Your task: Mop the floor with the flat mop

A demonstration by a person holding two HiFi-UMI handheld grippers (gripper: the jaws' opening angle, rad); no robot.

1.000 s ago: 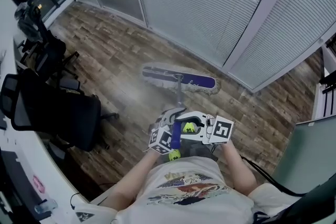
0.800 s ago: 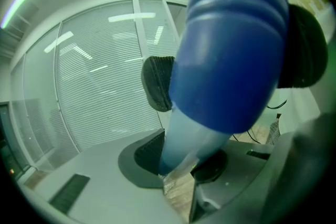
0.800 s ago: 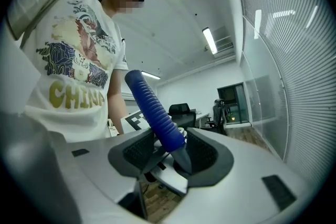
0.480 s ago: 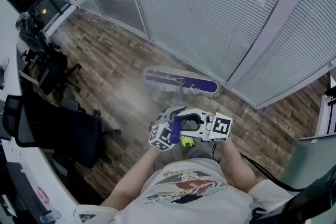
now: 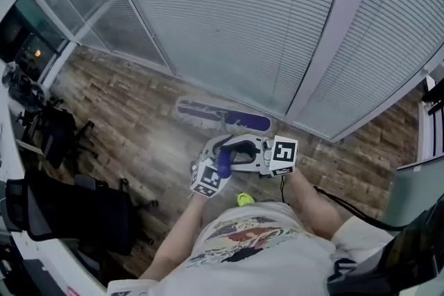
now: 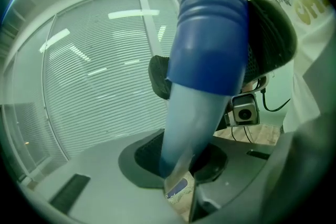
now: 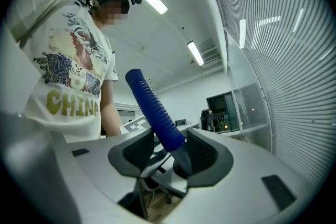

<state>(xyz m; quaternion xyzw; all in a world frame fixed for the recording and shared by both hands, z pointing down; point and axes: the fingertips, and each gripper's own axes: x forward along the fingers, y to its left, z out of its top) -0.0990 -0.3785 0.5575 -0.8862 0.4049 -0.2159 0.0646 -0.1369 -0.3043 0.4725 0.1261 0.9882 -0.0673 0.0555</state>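
Note:
The flat mop's blue head (image 5: 222, 114) lies on the wood floor right at the foot of the blind-covered glass wall. Its thin pole rises to a ribbed blue handle (image 5: 225, 161) in front of the person's chest. My left gripper (image 5: 211, 173) is shut on the handle lower down; in the left gripper view the handle (image 6: 210, 23) fills the gap of the left gripper (image 6: 181, 165), with the mop head (image 6: 180, 188) tiny below. My right gripper (image 5: 260, 152) holds the handle from the right side; in the right gripper view the handle (image 7: 152, 110) is pinched in the right gripper (image 7: 170, 157).
The glass partition with blinds (image 5: 243, 24) runs across the top. Black office chairs (image 5: 69, 211) and a desk stand at the left. A grey cabinet (image 5: 416, 184) and a black cable (image 5: 347, 208) are at the right. A green shoe (image 5: 245, 199) shows below the grippers.
The person has stepped toward the glass wall, and the mop head has slid up to its base. Both grippers have moved forward together, still on the handle. The chairs have dropped back at the left.

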